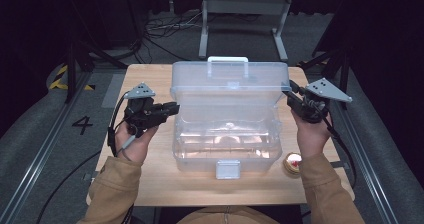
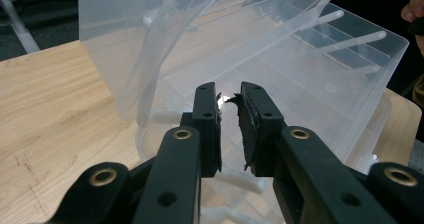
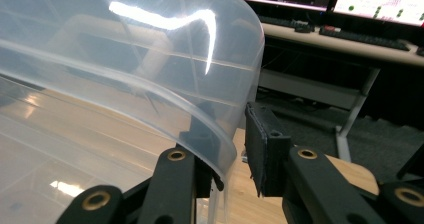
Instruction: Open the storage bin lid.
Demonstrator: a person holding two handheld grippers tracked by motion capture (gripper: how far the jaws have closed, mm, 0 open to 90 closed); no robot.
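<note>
A clear plastic storage box (image 1: 227, 139) stands in the middle of the wooden table (image 1: 150, 179), its lid (image 1: 230, 81) raised upright at the back. My left gripper (image 1: 172, 108) is held level just left of the box's left wall. Its jaws (image 2: 230, 101) stand a narrow gap apart with nothing between them, pointing at the box (image 2: 300, 69). My right gripper (image 1: 289, 91) is at the lid's right edge. That curved edge (image 3: 220, 134) lies between its jaws (image 3: 235, 129), with one jaw behind the plastic and a gap showing to the outer pad (image 3: 260, 144).
A small round yellowish object with red in it (image 1: 293, 163) sits on the table by the right wrist. The box's front latch (image 1: 227, 169) hangs near the front edge. A metal stand (image 1: 245, 14) and cables lie beyond the table. Desks with monitors (image 3: 380, 4) stand behind.
</note>
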